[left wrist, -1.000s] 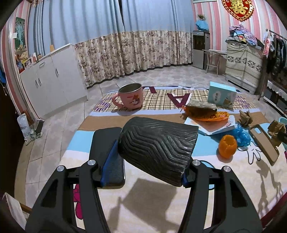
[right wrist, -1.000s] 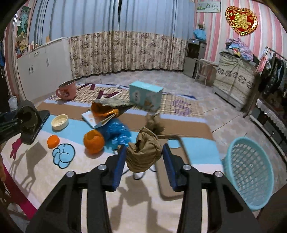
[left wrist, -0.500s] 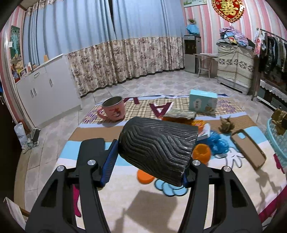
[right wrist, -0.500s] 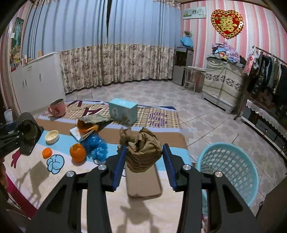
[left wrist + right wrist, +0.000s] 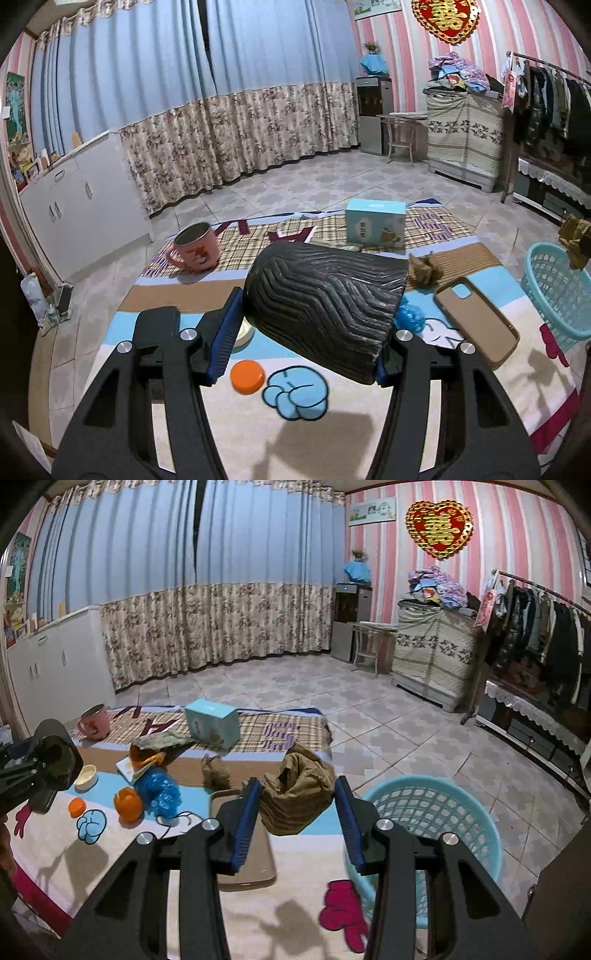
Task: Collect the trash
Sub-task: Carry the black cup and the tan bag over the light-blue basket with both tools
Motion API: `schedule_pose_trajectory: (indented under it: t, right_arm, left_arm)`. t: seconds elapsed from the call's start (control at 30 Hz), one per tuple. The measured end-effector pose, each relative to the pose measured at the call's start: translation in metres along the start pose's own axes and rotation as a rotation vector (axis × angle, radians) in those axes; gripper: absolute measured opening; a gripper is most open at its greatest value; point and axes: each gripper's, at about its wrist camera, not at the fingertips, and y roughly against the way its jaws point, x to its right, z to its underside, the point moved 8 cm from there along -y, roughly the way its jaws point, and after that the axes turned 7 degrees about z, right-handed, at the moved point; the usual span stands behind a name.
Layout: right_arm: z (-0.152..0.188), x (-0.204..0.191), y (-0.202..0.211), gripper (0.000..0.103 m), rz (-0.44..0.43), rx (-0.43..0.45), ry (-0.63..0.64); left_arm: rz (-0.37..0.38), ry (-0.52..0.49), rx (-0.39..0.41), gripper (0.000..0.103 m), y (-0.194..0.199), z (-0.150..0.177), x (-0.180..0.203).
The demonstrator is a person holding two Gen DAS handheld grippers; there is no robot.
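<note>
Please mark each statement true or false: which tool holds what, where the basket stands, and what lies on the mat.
1. The right tool holds brown crumpled paper. True.
2. The left tool is empty. False: it is shut on a black ribbed cup.
3. The blue basket stands on the mat. False: it stands on the floor beside the mat.
4. A pink mug stands upright on the mat. True.
5. The phone case lies in the basket. False: it lies on the mat.
</note>
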Motion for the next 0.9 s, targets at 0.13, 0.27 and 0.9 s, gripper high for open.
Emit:
schedule_pose_trajectory:
  t: [0.13,0.27,0.9]
  right_arm:
    - [-0.001,0.018,-0.002,0.042,0.022,0.0,-0.021]
    - [0.001,0.039,-0.005,0.042,0.046,-0.003,-0.042]
    - [0.02,0.112,-0.016,0.042,0.135,-0.037,-0.088]
  left_arm:
    - [0.008,-0.028,0.008,0.056,0.0,-0.008,0.016]
    - [0.017,-0.043,0.01,0.056,-0.001,-0.011,0.03]
    - [0.12,-0.132,0.001,0.056,-0.024,-0.029,0.129]
